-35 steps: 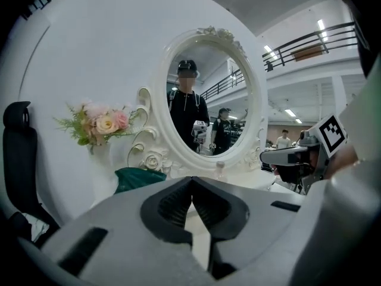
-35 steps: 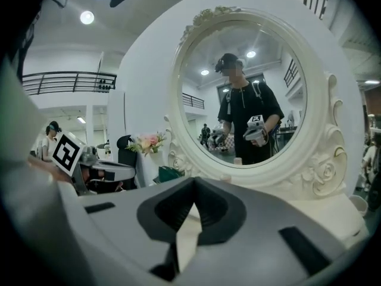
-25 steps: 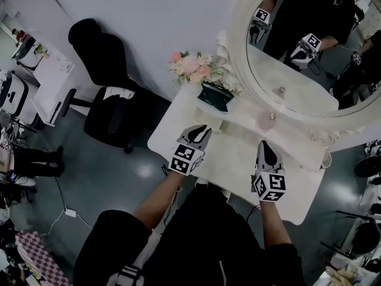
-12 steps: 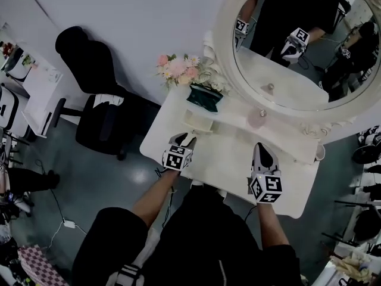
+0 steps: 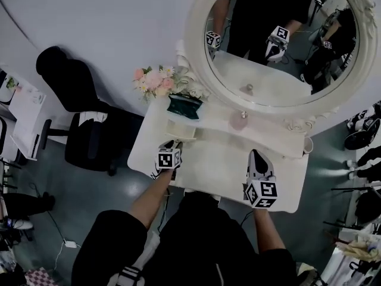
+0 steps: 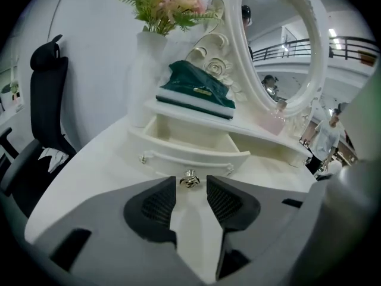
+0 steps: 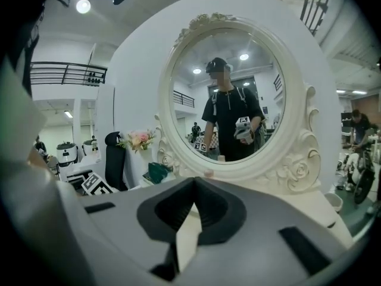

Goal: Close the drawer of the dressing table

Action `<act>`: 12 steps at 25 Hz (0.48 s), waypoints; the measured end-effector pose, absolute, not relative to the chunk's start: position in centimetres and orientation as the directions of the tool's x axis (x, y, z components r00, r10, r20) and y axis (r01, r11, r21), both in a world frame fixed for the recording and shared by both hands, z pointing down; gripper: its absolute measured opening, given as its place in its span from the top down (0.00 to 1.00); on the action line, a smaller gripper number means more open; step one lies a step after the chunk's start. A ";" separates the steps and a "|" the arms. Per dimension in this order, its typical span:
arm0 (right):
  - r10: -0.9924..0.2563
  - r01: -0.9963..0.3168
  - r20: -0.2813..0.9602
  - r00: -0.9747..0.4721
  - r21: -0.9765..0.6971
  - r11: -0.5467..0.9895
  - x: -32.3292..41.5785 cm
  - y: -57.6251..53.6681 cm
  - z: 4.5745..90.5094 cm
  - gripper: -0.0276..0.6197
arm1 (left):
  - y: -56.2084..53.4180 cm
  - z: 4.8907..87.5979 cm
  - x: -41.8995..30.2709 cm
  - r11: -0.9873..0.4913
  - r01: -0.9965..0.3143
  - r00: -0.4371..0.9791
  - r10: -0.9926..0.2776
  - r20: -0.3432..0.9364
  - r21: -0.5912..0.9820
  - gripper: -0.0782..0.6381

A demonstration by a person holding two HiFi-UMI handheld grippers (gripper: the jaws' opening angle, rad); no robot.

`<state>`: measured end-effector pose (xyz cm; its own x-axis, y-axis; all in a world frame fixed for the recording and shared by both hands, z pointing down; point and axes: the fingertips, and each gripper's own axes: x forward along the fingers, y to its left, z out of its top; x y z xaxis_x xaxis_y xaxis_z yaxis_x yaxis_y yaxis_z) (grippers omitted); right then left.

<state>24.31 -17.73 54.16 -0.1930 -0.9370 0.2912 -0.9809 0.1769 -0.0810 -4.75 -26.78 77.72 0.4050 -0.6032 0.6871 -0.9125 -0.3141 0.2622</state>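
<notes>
Left gripper (image 6: 191,187), jaws just opened wide and empty, faces the drawer knob (image 6: 189,180).

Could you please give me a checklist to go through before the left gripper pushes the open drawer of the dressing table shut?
1. The drawer stands open and has yet to be pushed in: ok.
2. The left gripper is lined up with the knob, which shows in the gap at its jaw tips: ok.
3. The left jaws have just been opening; the pads are off the knob and grip nothing: ok.
4. Nothing sticks up over the drawer's rim: ok, as far as the left gripper view shows.
5. The green box lies on the shelf above, out of the drawer's path: ok.
6. The right gripper is shut, empty and away from the drawer: ok.
</notes>
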 end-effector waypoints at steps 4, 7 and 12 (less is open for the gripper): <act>-0.940 -0.984 0.293 -0.175 -0.080 0.159 25.1 -17.6 54.1 0.96 | -27.1 77.9 -4.7 -0.295 -0.916 0.398 -0.596 0.697 0.272 0.71; -0.942 -0.985 0.291 -0.169 -0.082 0.152 25.2 -17.6 54.1 0.96 | -27.2 77.7 -4.8 -0.302 -0.919 0.390 -0.592 0.705 0.254 0.75; -0.942 -0.985 0.290 -0.171 -0.083 0.153 25.0 -17.5 54.1 0.96 | -27.1 77.7 -4.7 -0.321 -0.916 0.392 -0.599 0.698 0.240 0.75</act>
